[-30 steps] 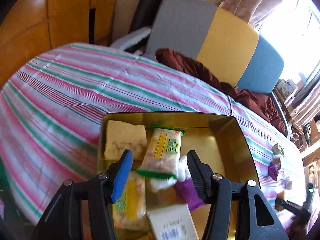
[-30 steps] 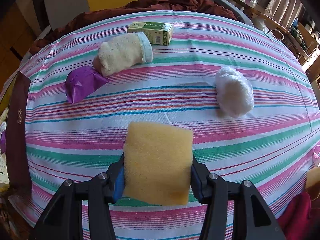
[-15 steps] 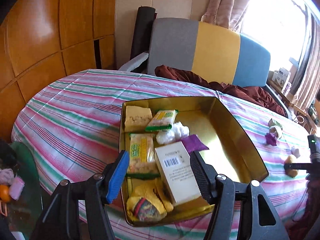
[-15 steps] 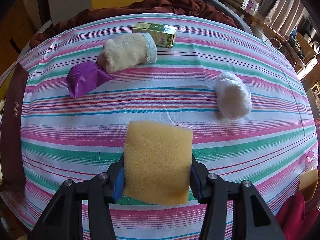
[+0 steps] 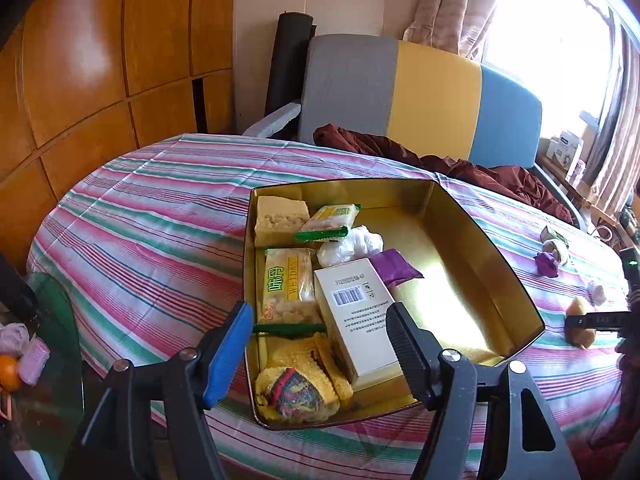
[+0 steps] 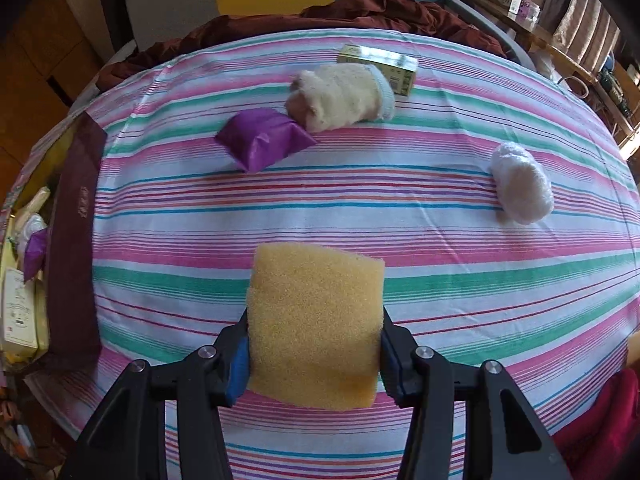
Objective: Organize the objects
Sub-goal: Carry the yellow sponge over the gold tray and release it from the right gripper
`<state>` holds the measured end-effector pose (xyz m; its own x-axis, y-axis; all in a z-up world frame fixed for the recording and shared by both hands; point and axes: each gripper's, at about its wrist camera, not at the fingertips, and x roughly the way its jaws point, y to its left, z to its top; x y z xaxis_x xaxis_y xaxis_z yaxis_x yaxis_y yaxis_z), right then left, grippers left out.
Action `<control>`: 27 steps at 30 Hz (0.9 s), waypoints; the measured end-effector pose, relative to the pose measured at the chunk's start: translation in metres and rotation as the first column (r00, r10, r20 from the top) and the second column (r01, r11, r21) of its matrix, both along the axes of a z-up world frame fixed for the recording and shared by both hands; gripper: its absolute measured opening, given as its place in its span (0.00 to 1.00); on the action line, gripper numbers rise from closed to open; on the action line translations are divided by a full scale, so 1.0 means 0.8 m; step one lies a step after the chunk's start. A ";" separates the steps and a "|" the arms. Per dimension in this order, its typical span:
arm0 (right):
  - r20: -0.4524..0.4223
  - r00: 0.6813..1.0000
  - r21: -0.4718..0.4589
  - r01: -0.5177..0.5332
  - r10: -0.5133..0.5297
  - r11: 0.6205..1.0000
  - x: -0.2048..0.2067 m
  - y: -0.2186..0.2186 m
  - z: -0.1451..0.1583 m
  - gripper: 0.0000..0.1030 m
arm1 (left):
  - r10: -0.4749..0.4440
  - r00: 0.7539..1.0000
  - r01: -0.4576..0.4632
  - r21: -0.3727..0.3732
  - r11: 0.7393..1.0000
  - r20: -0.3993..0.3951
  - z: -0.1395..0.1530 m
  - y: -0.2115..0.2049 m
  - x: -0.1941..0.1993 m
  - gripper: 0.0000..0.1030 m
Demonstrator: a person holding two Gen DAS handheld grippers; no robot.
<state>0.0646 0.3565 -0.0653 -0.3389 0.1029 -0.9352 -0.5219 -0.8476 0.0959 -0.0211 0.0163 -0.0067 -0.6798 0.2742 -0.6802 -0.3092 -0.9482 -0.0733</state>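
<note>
Lying loose on the striped tablecloth (image 6: 360,216) are four things: one purple packet (image 6: 262,142), one rolled cream sock (image 6: 340,98), one green carton (image 6: 382,64) and one white fluffy ball (image 6: 520,184). One yellow sponge (image 6: 316,324) is clamped by the right gripper (image 6: 314,354) above the cloth. The left gripper (image 5: 320,344), its jaws just widened and nothing between them, is held before the gold tin (image 5: 496,264), where two snack packs and one white box (image 5: 358,312) are seen.

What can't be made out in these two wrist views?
- Left wrist: items lying on the striped cloth at far right, too small to identify.
- Right wrist: gold box contents, cut by the left edge and hidden behind its wall.
- Right wrist: green carton print, blurred, partly behind the cream sock.
- Right wrist: pads hidden behind the yellow sponge.
</note>
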 end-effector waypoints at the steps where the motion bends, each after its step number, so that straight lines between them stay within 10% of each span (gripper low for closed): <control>1: -0.020 1.000 -0.004 -0.017 0.017 1.000 -0.006 -0.009 0.007 0.51 | 0.004 1.000 -0.004 0.003 1.000 0.000 0.000 -0.003 0.000 0.69; 12: -0.260 0.895 0.026 -0.369 0.363 0.929 -0.102 -0.168 0.118 0.51 | 0.068 0.998 -0.067 0.062 0.996 -0.009 0.004 -0.039 -0.003 0.70; 18: -0.211 0.852 0.040 -0.482 0.479 0.875 -0.166 -0.246 0.102 0.51 | 0.104 0.994 -0.101 0.100 0.990 -0.023 0.013 -0.062 -0.004 0.71; 27: -0.122 0.882 0.029 -0.456 0.456 0.890 -0.237 -0.264 0.061 0.51 | 0.130 0.992 -0.129 0.133 0.983 0.002 0.008 -0.081 -0.012 0.71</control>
